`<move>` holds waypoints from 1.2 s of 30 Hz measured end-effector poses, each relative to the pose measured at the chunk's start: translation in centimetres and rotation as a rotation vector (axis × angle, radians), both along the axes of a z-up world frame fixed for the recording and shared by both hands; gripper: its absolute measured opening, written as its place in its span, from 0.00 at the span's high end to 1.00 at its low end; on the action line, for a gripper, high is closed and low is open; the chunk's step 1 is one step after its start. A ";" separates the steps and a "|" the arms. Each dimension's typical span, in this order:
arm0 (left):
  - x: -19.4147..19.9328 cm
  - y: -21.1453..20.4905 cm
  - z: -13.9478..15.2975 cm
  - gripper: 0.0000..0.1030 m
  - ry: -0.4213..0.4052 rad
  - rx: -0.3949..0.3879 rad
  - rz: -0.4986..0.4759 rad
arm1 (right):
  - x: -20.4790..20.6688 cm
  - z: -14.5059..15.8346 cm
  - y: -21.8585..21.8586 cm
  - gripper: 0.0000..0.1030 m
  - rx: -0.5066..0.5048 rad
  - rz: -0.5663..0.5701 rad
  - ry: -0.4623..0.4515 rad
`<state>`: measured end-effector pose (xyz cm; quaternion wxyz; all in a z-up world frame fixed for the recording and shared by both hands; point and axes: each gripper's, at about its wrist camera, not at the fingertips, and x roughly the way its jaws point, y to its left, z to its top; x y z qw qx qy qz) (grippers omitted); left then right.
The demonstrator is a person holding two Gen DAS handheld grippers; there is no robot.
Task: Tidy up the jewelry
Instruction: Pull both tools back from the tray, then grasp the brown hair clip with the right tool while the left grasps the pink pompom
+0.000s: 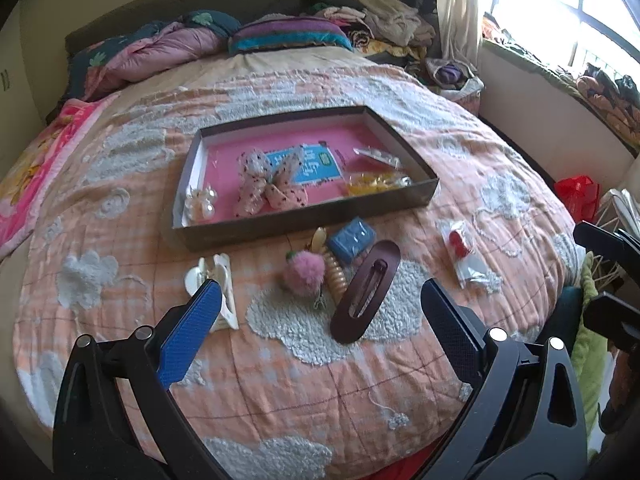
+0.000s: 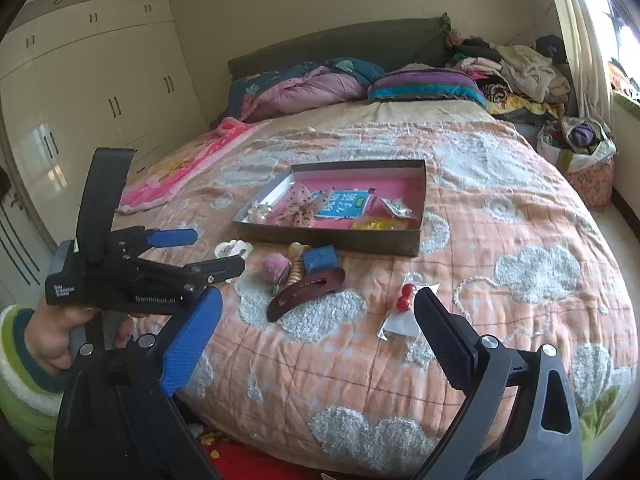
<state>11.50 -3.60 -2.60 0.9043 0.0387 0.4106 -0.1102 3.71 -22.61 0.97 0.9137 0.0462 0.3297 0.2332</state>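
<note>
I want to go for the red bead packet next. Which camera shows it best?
The right wrist view: the red bead packet lies close ahead, just left of the open right gripper's right finger, beads distinct. The left wrist view shows it farther off to the right, blurrier.

The bedspread [image 1: 280,380] is peach-orange with a thin check and fluffy grey-white clouds. On it stands a box [image 1: 304,216] with grey-brown walls and a pink floor, holding a blue card [image 1: 316,164], a pink bow [image 1: 264,188] with dark dots, pearl-white beads [image 1: 202,204] and a yellow packet [image 1: 368,186]. In front lie a dark maroon hair clip [image 1: 366,292], a fluffy pink pompom [image 1: 304,274], a blue block [image 1: 351,239], a cream-white claw clip [image 1: 218,276] and red beads [image 2: 406,298] in a clear bag. The fingers [image 1: 188,344] carry blue pads on black frames. The sleeve [image 2: 20,380] is green with white fleece.
</note>
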 end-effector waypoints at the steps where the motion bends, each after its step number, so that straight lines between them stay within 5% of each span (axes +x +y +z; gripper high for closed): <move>1: 0.1 -0.1 -0.5 0.10 0.011 -0.006 -0.001 | 0.3 -0.3 -0.1 0.07 0.009 -0.005 0.012; 16: 1.0 0.0 -4.1 0.10 0.083 0.000 -0.024 | 3.2 -4.6 -0.5 0.07 0.094 0.001 0.143; 21: 1.6 0.8 -4.6 0.11 0.113 -0.057 -0.020 | 3.7 -5.4 0.1 0.14 0.084 0.023 0.174; 27: 2.6 1.1 -5.3 0.29 0.151 -0.112 -0.044 | 4.6 -6.7 1.3 0.38 0.101 0.081 0.242; 31: 3.5 1.3 -5.9 0.45 0.168 -0.125 -0.047 | 5.6 -7.1 2.9 0.42 0.094 0.117 0.270; 36: 4.2 1.9 -5.7 0.48 0.167 -0.139 -0.040 | 8.7 -8.9 3.3 0.54 0.197 0.113 0.392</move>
